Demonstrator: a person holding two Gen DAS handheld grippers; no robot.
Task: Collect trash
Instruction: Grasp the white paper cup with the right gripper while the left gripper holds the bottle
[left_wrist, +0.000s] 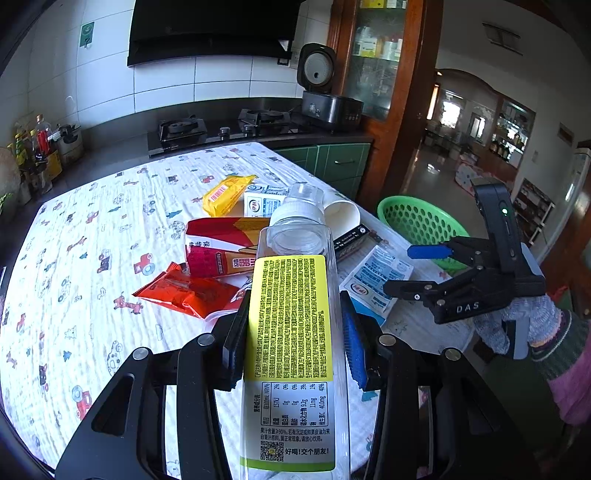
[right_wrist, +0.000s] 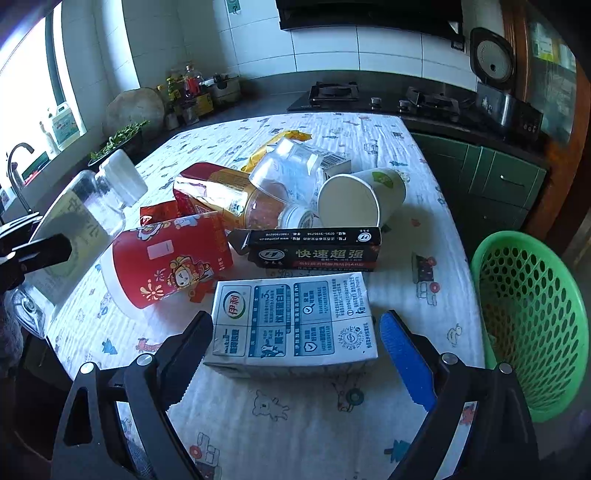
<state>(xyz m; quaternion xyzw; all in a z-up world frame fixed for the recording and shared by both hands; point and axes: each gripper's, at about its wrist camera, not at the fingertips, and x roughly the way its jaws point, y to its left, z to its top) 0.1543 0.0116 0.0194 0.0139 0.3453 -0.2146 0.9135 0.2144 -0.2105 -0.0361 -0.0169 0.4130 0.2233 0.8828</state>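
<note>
My left gripper (left_wrist: 293, 334) is shut on a clear plastic bottle (left_wrist: 291, 295) with a yellow label and white cap, held above the table; from the right wrist view the same bottle (right_wrist: 85, 206) shows at the left edge. My right gripper (right_wrist: 295, 336) stands open low over the table, with a white-and-blue milk carton (right_wrist: 291, 321) lying flat between its fingers; a gap shows at the blue pad. In the left wrist view the right gripper (left_wrist: 413, 268) appears open at the right, held by a gloved hand. A green basket (right_wrist: 532, 317) stands off the table's right edge.
A pile of litter lies mid-table on the patterned cloth (left_wrist: 92, 221): a red paper cup (right_wrist: 170, 266), a black box (right_wrist: 314, 247), a white paper cup (right_wrist: 358, 195), a clear plastic cup (right_wrist: 284, 170), an orange wrapper (left_wrist: 184, 291), a yellow packet (left_wrist: 227, 194). The stove sits behind.
</note>
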